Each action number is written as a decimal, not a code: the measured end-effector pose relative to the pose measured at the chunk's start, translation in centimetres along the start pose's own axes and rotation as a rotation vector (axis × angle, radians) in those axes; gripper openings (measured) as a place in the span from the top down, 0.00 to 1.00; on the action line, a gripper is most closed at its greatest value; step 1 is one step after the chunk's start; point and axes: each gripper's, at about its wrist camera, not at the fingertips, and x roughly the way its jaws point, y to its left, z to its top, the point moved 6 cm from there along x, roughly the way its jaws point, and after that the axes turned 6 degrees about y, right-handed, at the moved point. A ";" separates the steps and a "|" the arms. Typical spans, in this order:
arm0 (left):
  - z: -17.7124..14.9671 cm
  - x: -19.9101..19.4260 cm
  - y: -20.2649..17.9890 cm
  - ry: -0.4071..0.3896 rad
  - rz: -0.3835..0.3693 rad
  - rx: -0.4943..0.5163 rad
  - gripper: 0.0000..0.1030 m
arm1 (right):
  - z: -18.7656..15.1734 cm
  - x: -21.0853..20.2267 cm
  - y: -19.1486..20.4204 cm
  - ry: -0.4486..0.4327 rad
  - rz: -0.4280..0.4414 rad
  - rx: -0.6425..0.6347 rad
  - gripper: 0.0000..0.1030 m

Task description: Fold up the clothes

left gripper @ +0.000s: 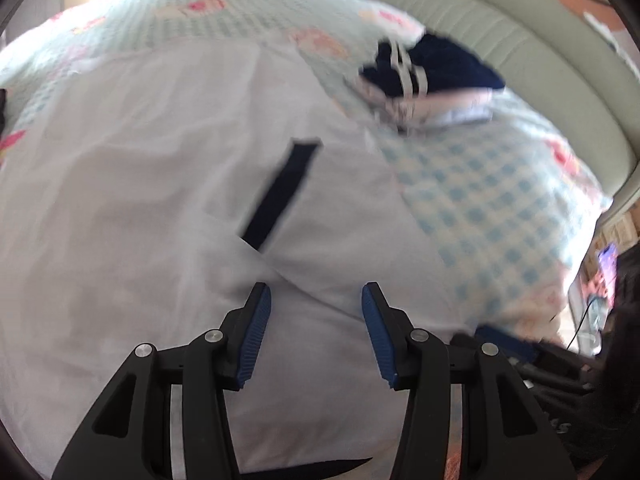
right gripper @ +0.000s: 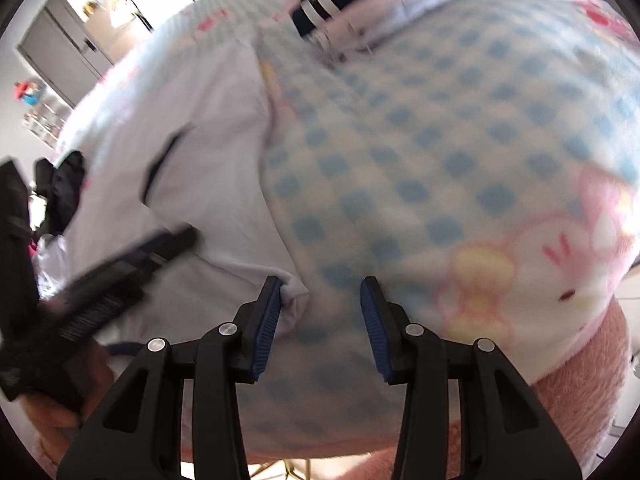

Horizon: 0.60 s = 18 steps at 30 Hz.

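Note:
A white garment (left gripper: 160,200) with a dark navy stripe (left gripper: 284,192) lies spread over a blue-checked blanket (left gripper: 488,208) on a bed. My left gripper (left gripper: 316,296) hovers open over the garment's near part, and nothing is pinched between its blue pads. In the right wrist view the same white garment (right gripper: 208,140) fills the left side, and one bunched corner of it (right gripper: 294,294) touches the left pad of my right gripper (right gripper: 322,286). That gripper stands open over the checked blanket (right gripper: 440,160). The left gripper (right gripper: 120,272) shows there as a blurred black shape held by a hand (right gripper: 52,412).
Folded navy clothes with white stripes (left gripper: 432,64) sit at the far side of the bed. Behind them runs a padded pale green headboard (left gripper: 520,52). Dark clothing (right gripper: 64,188) lies at the bed's left edge. A pink fuzzy cover (right gripper: 568,400) hangs at the near right. A grey cabinet (right gripper: 60,48) stands by the wall.

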 end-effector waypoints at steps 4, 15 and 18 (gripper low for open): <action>1.6 -0.4 0.3 -0.056 0.007 -0.017 0.48 | 1.0 -2.4 2.1 -0.116 -0.043 -0.071 0.60; -1.0 -5.9 6.9 -0.029 0.095 -0.031 0.48 | 0.7 -3.5 4.8 -0.095 0.009 -0.143 0.60; -3.1 -6.5 9.7 -0.037 0.143 -0.101 0.48 | 0.1 -2.0 9.3 -0.047 0.117 -0.234 0.60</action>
